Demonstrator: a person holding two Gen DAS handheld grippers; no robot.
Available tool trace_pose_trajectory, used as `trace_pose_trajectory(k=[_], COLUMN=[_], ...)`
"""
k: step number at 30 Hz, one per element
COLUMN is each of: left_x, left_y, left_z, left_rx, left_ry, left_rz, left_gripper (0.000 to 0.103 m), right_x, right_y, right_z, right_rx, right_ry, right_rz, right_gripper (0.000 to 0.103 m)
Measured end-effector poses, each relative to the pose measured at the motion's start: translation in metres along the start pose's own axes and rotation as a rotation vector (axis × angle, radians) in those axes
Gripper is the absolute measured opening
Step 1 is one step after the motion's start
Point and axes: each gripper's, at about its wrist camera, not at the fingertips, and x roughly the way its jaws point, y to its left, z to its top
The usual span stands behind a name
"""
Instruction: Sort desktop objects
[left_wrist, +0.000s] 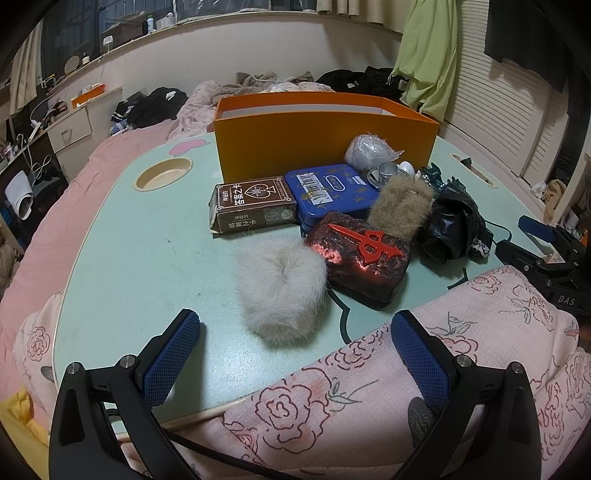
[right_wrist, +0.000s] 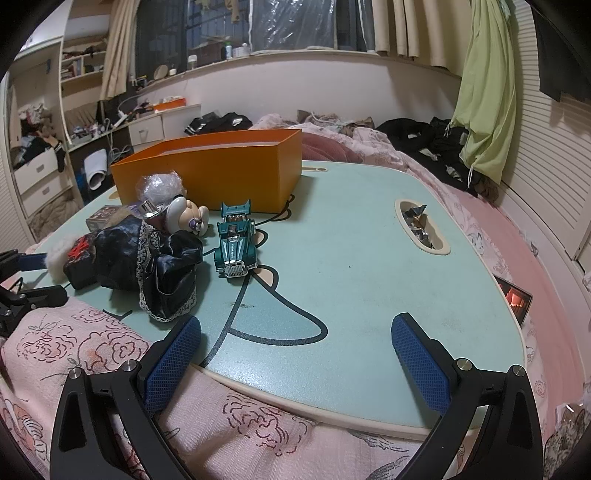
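Observation:
An orange box (left_wrist: 325, 144) stands open at the back of the mint lap table (left_wrist: 147, 258); it also shows in the right wrist view (right_wrist: 210, 173). In front of it lie a brown card box (left_wrist: 253, 208), a blue tin (left_wrist: 330, 190), a dark red case (left_wrist: 360, 260), a white fur ball (left_wrist: 280, 286), a tan fur piece (left_wrist: 400, 210), a black cloth (left_wrist: 456, 225) and a green toy car (right_wrist: 236, 242). My left gripper (left_wrist: 295, 354) is open, just short of the fur ball. My right gripper (right_wrist: 295, 350) is open over the bare front edge of the table.
A pink rose-print blanket (left_wrist: 369, 398) covers the table's front edge. A round cup recess (left_wrist: 164, 173) sits at the table's left, a slot with foil wrappers (right_wrist: 419, 225) at its right. A phone (right_wrist: 515, 299) lies off the right edge. A small doll head (right_wrist: 186, 216) lies by the cloth.

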Motion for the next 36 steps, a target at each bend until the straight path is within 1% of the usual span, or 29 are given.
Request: trace_pose_trajectory(k=[6, 9, 12, 14, 15, 16, 18, 20, 22, 23, 25, 26, 27, 30, 33, 36], left_x=[0.0, -0.005, -0.015, -0.018, -0.019, -0.021, -0.024, -0.021, -0.011, -0.007, 0.003, 0.003, 0.003, -0.001, -0.005, -0.009], left_y=[0.001, 0.003, 0.007, 0.009, 0.011, 0.014, 0.017, 0.021, 0.022, 0.022, 0.02, 0.018, 0.016, 0.016, 0.02, 0.019], left_z=[0.001, 0.0, 0.001, 0.004, 0.007, 0.01, 0.015, 0.018, 0.017, 0.015, 0.013, 0.012, 0.011, 0.008, 0.001, -0.007], left_rx=[-0.001, -0.011, -0.012, -0.01, -0.006, 0.001, 0.007, 0.012, 0.017, 0.018, 0.024, 0.036, 0.05, 0.042, 0.004, -0.005], left_ry=[-0.003, -0.028, -0.074, -0.08, -0.087, -0.098, -0.112, -0.098, -0.067, -0.056, -0.036, -0.052, -0.063, -0.081, -0.109, -0.135], left_rz=[-0.002, -0.004, -0.045, -0.057, -0.049, -0.025, 0.0, 0.006, -0.009, -0.014, -0.028, -0.023, -0.034, -0.022, -0.027, -0.016], left_gripper=[0.103, 0.103, 0.103, 0.101, 0.096, 0.09, 0.086, 0.082, 0.069, 0.065, 0.049, 0.044, 0.036, 0.036, 0.036, 0.036], right_x=[0.0, 0.0, 0.0, 0.0, 0.0, 0.0, 0.0, 0.0, 0.0, 0.0, 0.0, 0.0, 0.0, -0.002, -0.01, -0.025], right_y=[0.0, 0.0, 0.0, 0.0, 0.0, 0.0, 0.0, 0.0, 0.0, 0.0, 0.0, 0.0, 0.0, -0.002, -0.002, 0.014], right_z=[0.0, 0.0, 0.0, 0.0, 0.0, 0.0, 0.0, 0.0, 0.0, 0.0, 0.0, 0.0, 0.0, 0.001, 0.002, 0.011], right_rx=[0.0, 0.001, 0.0, 0.001, 0.0, 0.001, 0.001, 0.0, 0.001, 0.001, 0.0, 0.0, 0.0, 0.008, 0.015, -0.055], right_ry=[0.0, 0.0, 0.0, 0.0, -0.001, -0.001, -0.001, -0.001, -0.001, -0.001, -0.001, -0.001, -0.002, -0.014, -0.046, -0.099], right_rz=[0.0, 0.001, 0.0, 0.0, 0.0, 0.0, 0.0, 0.0, 0.0, 0.0, 0.0, 0.0, 0.001, 0.009, 0.049, 0.098], right_gripper=[0.103, 0.103, 0.103, 0.103, 0.103, 0.103, 0.103, 0.103, 0.103, 0.103, 0.103, 0.103, 0.103, 0.103, 0.103, 0.103])
